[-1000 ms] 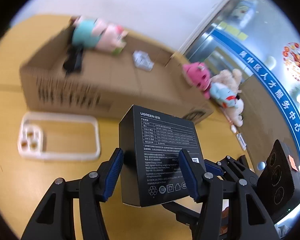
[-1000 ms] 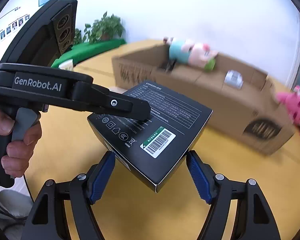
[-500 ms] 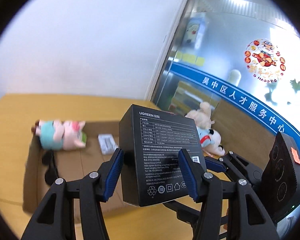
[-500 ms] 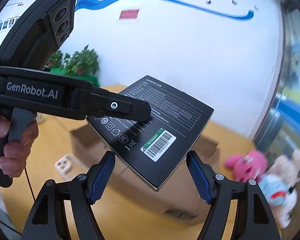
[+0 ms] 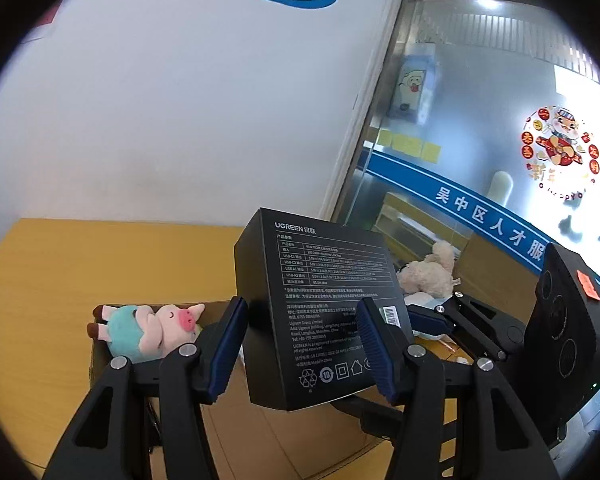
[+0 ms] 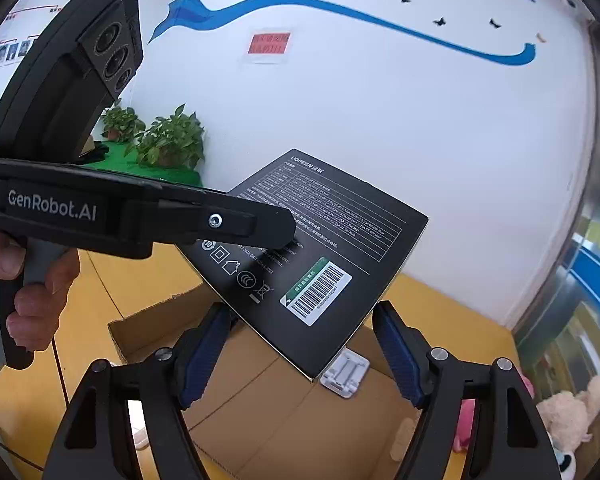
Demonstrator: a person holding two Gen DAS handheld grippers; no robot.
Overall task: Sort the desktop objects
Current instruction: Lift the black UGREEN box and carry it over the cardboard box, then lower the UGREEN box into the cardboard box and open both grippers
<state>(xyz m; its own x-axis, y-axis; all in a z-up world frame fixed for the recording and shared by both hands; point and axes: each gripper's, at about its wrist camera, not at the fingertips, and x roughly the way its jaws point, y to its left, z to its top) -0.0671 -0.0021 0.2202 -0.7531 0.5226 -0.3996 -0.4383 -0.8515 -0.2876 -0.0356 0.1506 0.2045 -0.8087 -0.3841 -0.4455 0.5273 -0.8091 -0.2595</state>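
Note:
My left gripper (image 5: 300, 344) is shut on a black UGREEN box (image 5: 320, 304) and holds it in the air above an open cardboard box (image 5: 236, 432). The black box also shows in the right wrist view (image 6: 312, 252), with the left gripper's body to its left. My right gripper (image 6: 300, 356) is open around the black box's lower corner without pressing it. A pig plush (image 5: 148, 330) lies on the far left rim of the cardboard box (image 6: 260, 400). A small white plastic piece (image 6: 344, 372) lies inside it.
The cardboard box stands on a yellow wooden table (image 5: 60, 272). A cream plush (image 5: 428, 272) and other plush toys (image 6: 572, 416) lie to the right of the cardboard box. A white wall and a glass partition stand behind. Potted plants (image 6: 168, 144) stand far left.
Both grippers have risen and tilted up with the black box. The table and a white tray have dropped out of view; the cardboard box now lies directly below.

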